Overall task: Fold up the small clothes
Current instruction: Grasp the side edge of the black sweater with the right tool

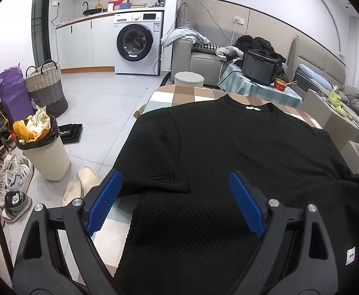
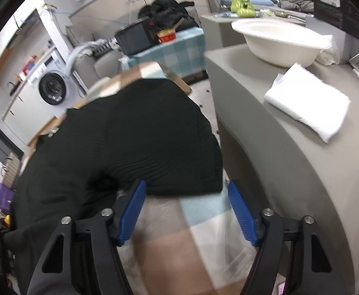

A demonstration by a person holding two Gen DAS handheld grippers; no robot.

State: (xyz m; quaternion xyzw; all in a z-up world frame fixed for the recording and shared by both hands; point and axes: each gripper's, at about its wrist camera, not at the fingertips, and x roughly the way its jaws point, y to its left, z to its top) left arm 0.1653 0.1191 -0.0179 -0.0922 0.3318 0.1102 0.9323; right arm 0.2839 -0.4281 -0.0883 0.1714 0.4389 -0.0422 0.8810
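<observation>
A black ribbed short-sleeved top (image 1: 228,152) lies flat on the checked tablecloth (image 1: 174,93), collar at the far end. My left gripper (image 1: 177,184) is open just above the left sleeve's hem, with nothing between the blue pads (image 1: 105,196). In the right wrist view the same top (image 2: 135,132) shows its right sleeve. My right gripper (image 2: 186,191) is open at that sleeve's hem, over the bare tablecloth (image 2: 204,233), holding nothing.
A full bin (image 1: 44,152), shoes and slippers (image 1: 81,182) stand on the floor left of the table. A grey counter (image 2: 290,162) with a white bowl (image 2: 277,41) and folded white cloth (image 2: 307,105) is close on the right.
</observation>
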